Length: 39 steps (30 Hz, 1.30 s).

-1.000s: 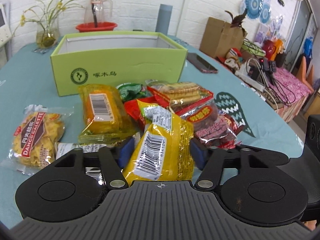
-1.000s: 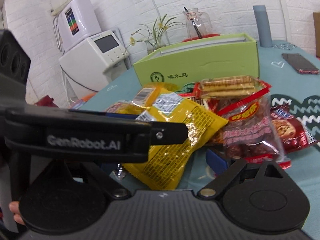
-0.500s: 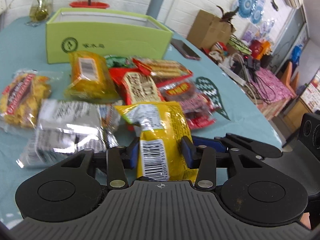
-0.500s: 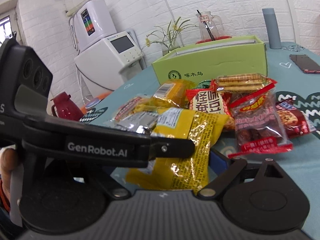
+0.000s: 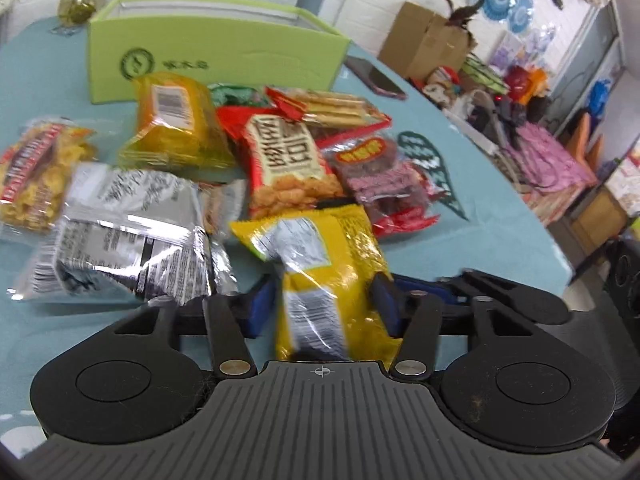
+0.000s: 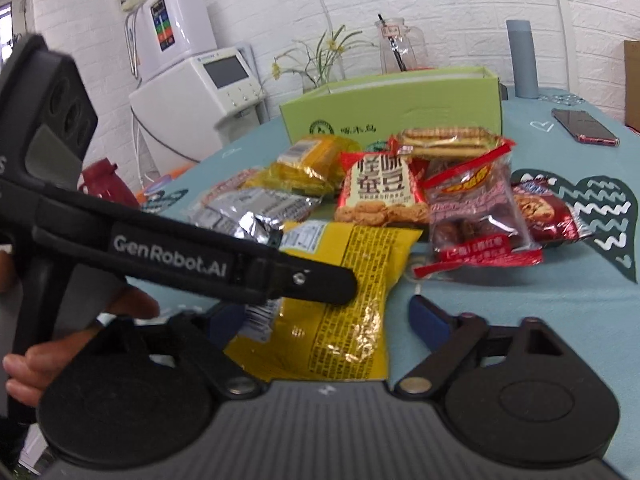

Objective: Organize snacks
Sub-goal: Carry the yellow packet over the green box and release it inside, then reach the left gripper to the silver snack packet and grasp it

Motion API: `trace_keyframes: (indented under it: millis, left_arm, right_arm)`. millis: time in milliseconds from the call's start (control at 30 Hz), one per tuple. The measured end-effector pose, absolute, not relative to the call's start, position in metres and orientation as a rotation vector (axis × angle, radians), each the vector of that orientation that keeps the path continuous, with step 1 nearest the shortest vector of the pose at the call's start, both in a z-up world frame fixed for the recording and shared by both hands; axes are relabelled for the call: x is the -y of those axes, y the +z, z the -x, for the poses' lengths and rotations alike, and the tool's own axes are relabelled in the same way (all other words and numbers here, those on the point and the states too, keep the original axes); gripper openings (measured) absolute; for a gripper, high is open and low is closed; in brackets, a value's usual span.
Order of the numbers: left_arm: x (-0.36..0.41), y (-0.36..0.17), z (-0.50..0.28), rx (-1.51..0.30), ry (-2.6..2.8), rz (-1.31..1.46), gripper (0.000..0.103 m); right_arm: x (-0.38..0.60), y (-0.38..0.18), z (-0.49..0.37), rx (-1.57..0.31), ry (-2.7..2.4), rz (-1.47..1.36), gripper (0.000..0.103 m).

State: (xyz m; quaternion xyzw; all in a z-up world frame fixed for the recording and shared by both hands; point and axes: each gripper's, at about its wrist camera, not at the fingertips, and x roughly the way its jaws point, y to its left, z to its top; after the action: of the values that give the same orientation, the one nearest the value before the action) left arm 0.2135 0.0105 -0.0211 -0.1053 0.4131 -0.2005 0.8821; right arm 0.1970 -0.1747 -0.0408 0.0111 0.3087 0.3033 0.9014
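A yellow snack packet (image 5: pixel 336 276) with a barcode label lies at the near edge of the snack pile on the teal tablecloth. My left gripper (image 5: pixel 324 308) has its blue pads against both sides of the packet's near end, and its jaws are closing. In the right wrist view the same yellow packet (image 6: pixel 352 292) lies between the jaws of my right gripper (image 6: pixel 328 320). Those jaws are closing too, but the right blue pad stands clear of the wrapper. One of the left gripper's fingers (image 6: pixel 320 284) crosses in front and hides the right gripper's left pad.
A green open box (image 5: pixel 216 52) stands behind the pile. In the pile are a silver packet (image 5: pixel 120 236), a red-and-white packet (image 5: pixel 288 160), an orange-yellow packet (image 5: pixel 176 120), a biscuit packet (image 5: pixel 332 108) and a bag of dates (image 5: pixel 380 176). A phone (image 5: pixel 376 78) lies at the right.
The yellow packet has come out of the pile toward the cameras, uncovering the silver and red-and-white packets. Both pairs of jaws have narrowed, and the left pads now hold the packet.
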Motion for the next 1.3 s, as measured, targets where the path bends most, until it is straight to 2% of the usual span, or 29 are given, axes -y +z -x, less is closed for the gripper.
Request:
trace_keyframes:
  millis: [67, 300, 333, 400, 667, 833, 1033, 1067, 1100, 1167, 1300]
  left_arm:
    - [-0.009, -0.017, -0.211, -0.848, -0.420, 0.198, 0.019]
    - [-0.008, 0.028, -0.219, -0.742, -0.476, 0.198, 0.019]
    - [-0.008, 0.037, -0.227, -0.723, -0.476, 0.195, 0.019]
    - [-0.014, 0.054, -0.251, -0.692, -0.474, 0.208, 0.019]
    - [-0.058, 0.108, -0.380, -0.589, -0.393, 0.216, 0.019]
    - [-0.084, 0.096, -0.464, -0.634, -0.340, 0.238, 0.019]
    - [-0.086, 0.038, -0.522, -0.768, -0.306, 0.220, 0.019]
    - [-0.086, 0.031, -0.525, -0.787, -0.296, 0.213, 0.021]
    - [-0.086, 0.026, -0.525, -0.791, -0.277, 0.203, 0.031]
    - [-0.090, 0.030, -0.517, -0.753, -0.239, 0.195, 0.043]
    - [-0.098, 0.071, -0.478, -0.612, -0.214, 0.207, 0.055]
  right_arm:
    - [0.174, -0.034, -0.193, -0.627, 0.617, -0.003, 0.062]
    - [0.179, 0.010, -0.199, -0.525, 0.598, 0.022, 0.063]
    - [0.176, 0.018, -0.208, -0.505, 0.598, 0.037, 0.063]
    - [0.166, 0.035, -0.233, -0.470, 0.615, 0.066, 0.071]
    - [0.104, 0.082, -0.367, -0.382, 0.657, 0.157, 0.071]
    - [0.081, 0.072, -0.459, -0.457, 0.690, 0.149, 0.072]
    - [0.071, 0.021, -0.519, -0.607, 0.685, 0.174, 0.074]
    - [0.071, 0.015, -0.522, -0.625, 0.683, 0.174, 0.078]
    - [0.072, 0.012, -0.524, -0.631, 0.680, 0.173, 0.081]
    - [0.079, 0.018, -0.518, -0.594, 0.666, 0.156, 0.090]
    - [0.096, 0.056, -0.483, -0.475, 0.652, 0.130, 0.093]
